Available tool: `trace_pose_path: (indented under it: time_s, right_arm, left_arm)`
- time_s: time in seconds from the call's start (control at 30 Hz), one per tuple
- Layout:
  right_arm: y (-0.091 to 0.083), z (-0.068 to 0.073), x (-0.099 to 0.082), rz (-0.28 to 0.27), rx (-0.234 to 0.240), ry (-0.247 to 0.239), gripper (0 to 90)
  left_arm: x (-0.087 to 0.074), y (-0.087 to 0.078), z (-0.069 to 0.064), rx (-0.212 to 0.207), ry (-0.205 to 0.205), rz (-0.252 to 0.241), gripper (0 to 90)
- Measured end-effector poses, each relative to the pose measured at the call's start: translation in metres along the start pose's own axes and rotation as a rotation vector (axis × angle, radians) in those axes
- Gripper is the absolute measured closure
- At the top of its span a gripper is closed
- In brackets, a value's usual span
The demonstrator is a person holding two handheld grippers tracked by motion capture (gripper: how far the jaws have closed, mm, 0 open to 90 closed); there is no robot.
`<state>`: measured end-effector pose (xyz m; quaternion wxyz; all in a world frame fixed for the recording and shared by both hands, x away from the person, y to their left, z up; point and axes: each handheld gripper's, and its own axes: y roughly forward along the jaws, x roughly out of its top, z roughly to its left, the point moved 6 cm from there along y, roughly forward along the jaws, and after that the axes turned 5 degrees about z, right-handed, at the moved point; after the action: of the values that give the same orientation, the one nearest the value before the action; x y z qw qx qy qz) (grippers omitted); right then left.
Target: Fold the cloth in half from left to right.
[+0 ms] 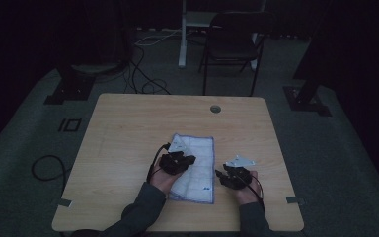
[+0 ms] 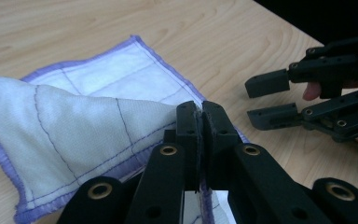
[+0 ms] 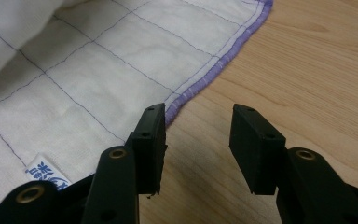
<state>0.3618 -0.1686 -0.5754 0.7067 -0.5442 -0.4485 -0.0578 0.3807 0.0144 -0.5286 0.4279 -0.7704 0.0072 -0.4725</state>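
A white cloth (image 1: 200,148) with a purple hem and thin grid stitching lies on the wooden table (image 1: 128,128). My left gripper (image 1: 190,159) is over the cloth, shut on a pinched fold of its edge (image 2: 201,112). The lifted part of the cloth (image 2: 74,121) drapes to the left above the flat layer. My right gripper (image 1: 220,174) rests just off the cloth's right hem, open, with bare wood between its jaws (image 3: 196,130). The cloth (image 3: 98,79) lies beside its left jaw. In the left gripper view the right gripper (image 2: 270,100) stands open close by.
A small blue-printed label (image 3: 46,173) sits at the cloth's near corner. The table has a round cable hole (image 1: 215,108) near its far edge. A dark folding chair (image 1: 232,39) and floor cables (image 1: 143,79) lie beyond the table.
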Motion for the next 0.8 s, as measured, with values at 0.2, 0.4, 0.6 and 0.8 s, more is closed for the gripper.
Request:
trace_pose_path:
  time_s: [0.2,0.4,0.6,0.8]
  right_arm:
    - [0.0,-0.001,0.0,-0.001,-0.003,0.003,56.2]
    - [0.0,-0.003,-0.001,0.003,-0.007,0.006,56.2]
    - [0.0,-0.003,-0.001,0.004,-0.011,0.005,56.2]
    - [0.001,-0.004,-0.001,0.005,-0.013,0.01,56.1]
  left_arm:
    - [0.0,0.014,-0.004,-0.006,0.006,0.026,86.8]
    - [0.002,0.024,-0.007,-0.012,0.006,0.041,86.8]
    - [0.001,0.033,-0.008,-0.017,0.001,0.062,86.8]
    - [0.003,0.036,-0.015,-0.03,0.011,0.064,86.8]
